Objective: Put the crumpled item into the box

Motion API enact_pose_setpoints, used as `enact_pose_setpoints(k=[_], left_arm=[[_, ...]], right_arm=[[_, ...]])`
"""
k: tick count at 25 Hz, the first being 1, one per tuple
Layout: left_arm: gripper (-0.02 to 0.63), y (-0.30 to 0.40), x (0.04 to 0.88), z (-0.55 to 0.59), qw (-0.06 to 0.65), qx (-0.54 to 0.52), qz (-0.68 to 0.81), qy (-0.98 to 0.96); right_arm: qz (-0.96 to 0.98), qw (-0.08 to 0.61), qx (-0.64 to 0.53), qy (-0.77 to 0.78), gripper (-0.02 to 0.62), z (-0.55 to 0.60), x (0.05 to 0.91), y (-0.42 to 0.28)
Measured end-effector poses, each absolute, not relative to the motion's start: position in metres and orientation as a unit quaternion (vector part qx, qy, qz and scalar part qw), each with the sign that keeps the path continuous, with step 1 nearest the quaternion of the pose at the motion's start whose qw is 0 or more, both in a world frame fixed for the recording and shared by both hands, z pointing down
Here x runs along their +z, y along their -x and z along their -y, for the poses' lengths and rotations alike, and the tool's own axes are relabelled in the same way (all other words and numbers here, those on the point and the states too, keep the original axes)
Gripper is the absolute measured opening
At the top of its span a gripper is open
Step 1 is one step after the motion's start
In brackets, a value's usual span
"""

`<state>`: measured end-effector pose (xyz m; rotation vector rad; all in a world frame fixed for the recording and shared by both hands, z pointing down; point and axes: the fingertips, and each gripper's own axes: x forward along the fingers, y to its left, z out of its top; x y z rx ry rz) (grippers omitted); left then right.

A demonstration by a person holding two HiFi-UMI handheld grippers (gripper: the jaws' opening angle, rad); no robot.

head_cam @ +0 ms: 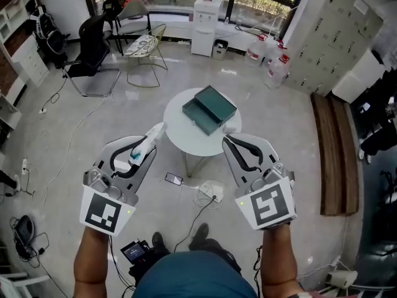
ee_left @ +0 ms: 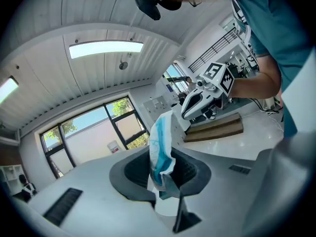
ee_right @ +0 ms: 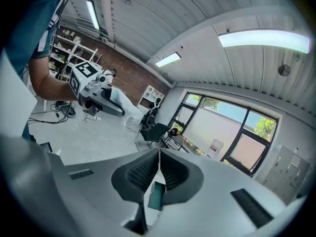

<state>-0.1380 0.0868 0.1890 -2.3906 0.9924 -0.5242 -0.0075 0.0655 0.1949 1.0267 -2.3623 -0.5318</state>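
A pale tiled floor fills most of the head view, with a long wooden bench at its right side and a black chair at the far left. In the middle stands a small round white worktop. On it lies the green box, open, its two halves side by side; it covers the middle of the worktop and reaches toward the far right edge.

The right gripper is held up over the floor just off the worktop's near right edge. Its jaws are pressed together along their whole length and nothing is between them.

The left gripper is held up off the near left edge, its jaws partly apart and clamped on the crumpled item. This is a wad of white stuff with blue patches that sticks out past the jaw tips. In the head view it shows against the worktop's near left edge, apart from the box.

A dark phone lies on the floor beside the worktop's foot.
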Motion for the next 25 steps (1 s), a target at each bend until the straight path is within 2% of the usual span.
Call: enact_pose_setpoints(k=[13, 25], left_arm=[[0.095, 0.067, 0.188, -0.055, 0.255, -0.21, -0.374, 0.866], [0.095, 0.047, 0.195, 0.036, 0.267, -0.171, -0.298, 0.9]], right_arm=[[0.883, 0.24, -0.196, -0.353, 0.04, -0.034, 0.201, -0.051], [0.845, 0.271, -0.172, -0.428, 0.04, 0.03, 0.21, -0.07]])
